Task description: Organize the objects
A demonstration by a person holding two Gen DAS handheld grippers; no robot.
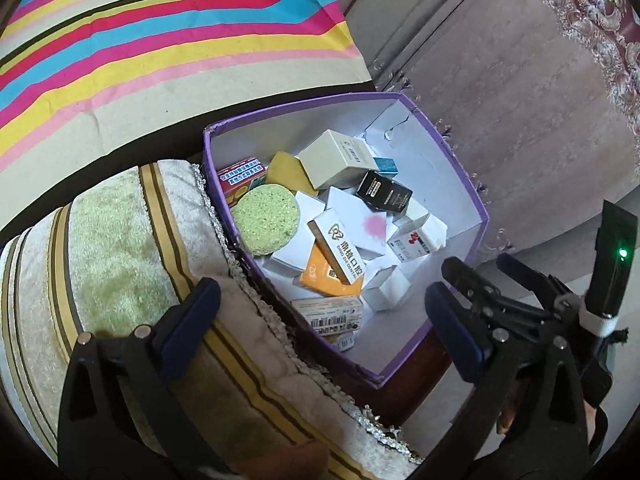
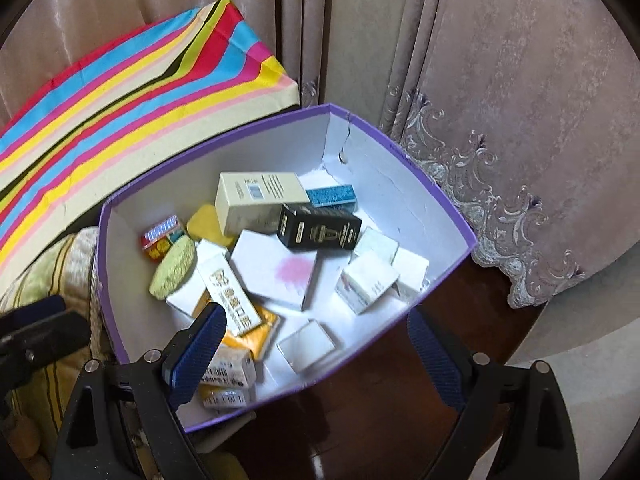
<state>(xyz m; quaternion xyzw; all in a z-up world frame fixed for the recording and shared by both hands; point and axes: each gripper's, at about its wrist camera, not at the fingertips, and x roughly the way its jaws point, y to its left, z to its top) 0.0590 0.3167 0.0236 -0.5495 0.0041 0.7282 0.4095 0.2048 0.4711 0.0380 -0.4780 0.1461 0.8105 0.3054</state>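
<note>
Over the striped plush cushion [image 1: 120,280], left wrist view: I hold my left gripper [image 1: 320,320] with jaws spread and nothing between them, beside the purple-rimmed white cardboard box [image 1: 460,184], where small cartons and a round green sponge [image 1: 264,216] lie jumbled, presumably gathered for sorting. Right wrist view: my right gripper [image 2: 316,352] hangs over the box's near wall, jaws likewise spread and unloaded, above the dark wooden tabletop [image 2: 360,420], likely ready to pick.

Daylight, fairly bright, soft shadows. Strong fisheye bending and black vignette at corners in both views. White inside of the purple cardboard box [image 1: 436,152] slightly blown out; glare on the dark glossy wooden tabletop [image 2: 360,420]. Right wrist view mildly motion-blurred; left sharper.
</note>
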